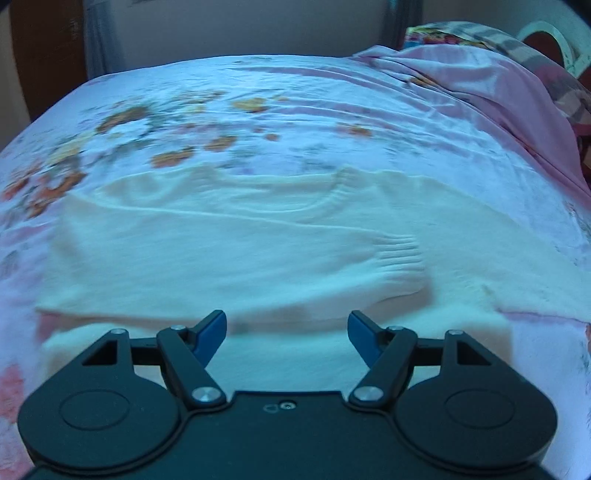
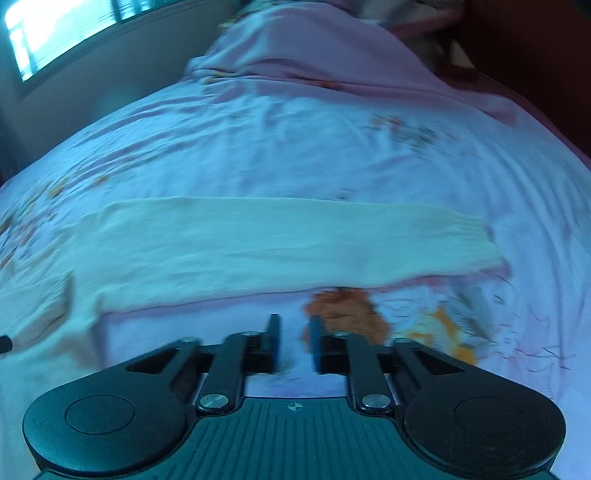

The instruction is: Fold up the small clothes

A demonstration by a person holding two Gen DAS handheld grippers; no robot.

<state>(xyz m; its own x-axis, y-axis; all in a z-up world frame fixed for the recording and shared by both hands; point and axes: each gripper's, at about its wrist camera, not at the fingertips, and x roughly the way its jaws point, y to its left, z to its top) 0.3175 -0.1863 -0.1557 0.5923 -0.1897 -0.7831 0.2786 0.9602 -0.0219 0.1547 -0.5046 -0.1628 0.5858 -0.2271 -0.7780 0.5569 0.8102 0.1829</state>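
Observation:
A small cream knit sweater [image 1: 236, 251] lies flat on the floral bedsheet [image 1: 258, 110], neckline away from me, with one sleeve folded across its body and the ribbed cuff [image 1: 400, 254] near the middle. My left gripper [image 1: 287, 325] is open and empty just above the sweater's near hem. In the right wrist view the other sleeve [image 2: 280, 243] stretches straight out to the right. My right gripper [image 2: 293, 332] hovers over bare sheet in front of that sleeve, jaws narrowly apart and holding nothing.
A pink blanket [image 1: 480, 85] is bunched at the far right of the bed, with patterned pillows [image 1: 443, 37] behind it. A window [image 2: 55, 33] is at the far left in the right wrist view. The bed edge drops off at the far side.

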